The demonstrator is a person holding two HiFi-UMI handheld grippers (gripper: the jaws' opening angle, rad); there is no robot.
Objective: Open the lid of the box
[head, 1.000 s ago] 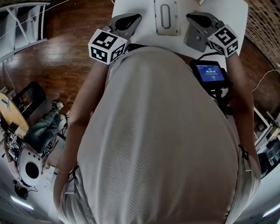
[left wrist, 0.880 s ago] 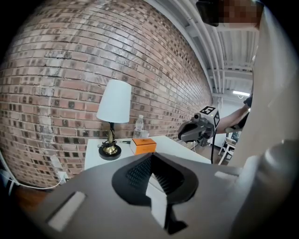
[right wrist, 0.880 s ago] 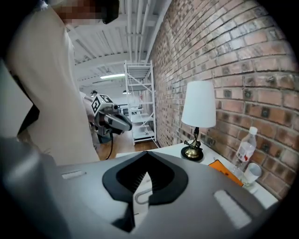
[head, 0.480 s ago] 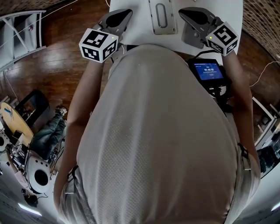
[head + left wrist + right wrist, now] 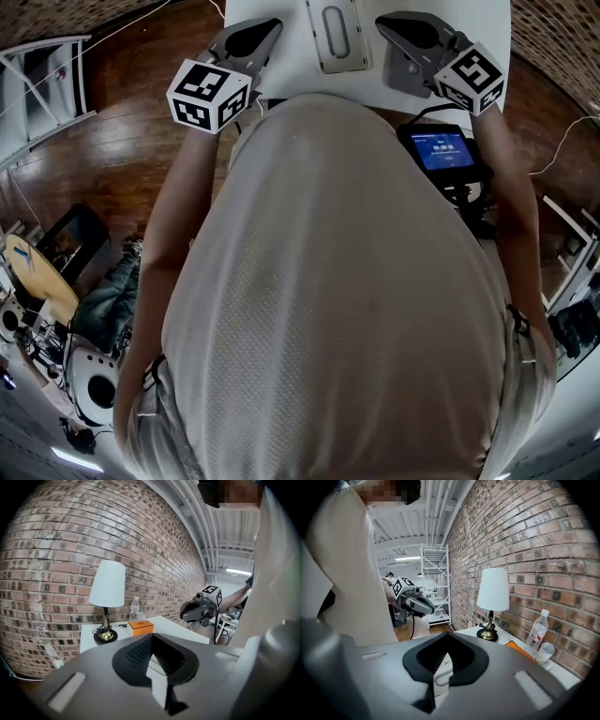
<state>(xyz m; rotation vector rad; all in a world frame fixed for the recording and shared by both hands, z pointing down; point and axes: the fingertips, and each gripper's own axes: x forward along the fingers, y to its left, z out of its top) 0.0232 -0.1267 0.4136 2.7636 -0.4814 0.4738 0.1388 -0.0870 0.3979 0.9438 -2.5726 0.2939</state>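
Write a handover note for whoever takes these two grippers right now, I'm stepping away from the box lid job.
Left gripper: jaws together, nothing between them, held left of the white box.
Right gripper: jaws together, nothing between them, held right of the box.
Box: on the white table, between the two grippers; its lid looks flat and shut, with the handle recess facing up.
Done: nothing; neither gripper appears to touch the box.
Left: open one gripper, probably take the lid at its handle, and lift it.
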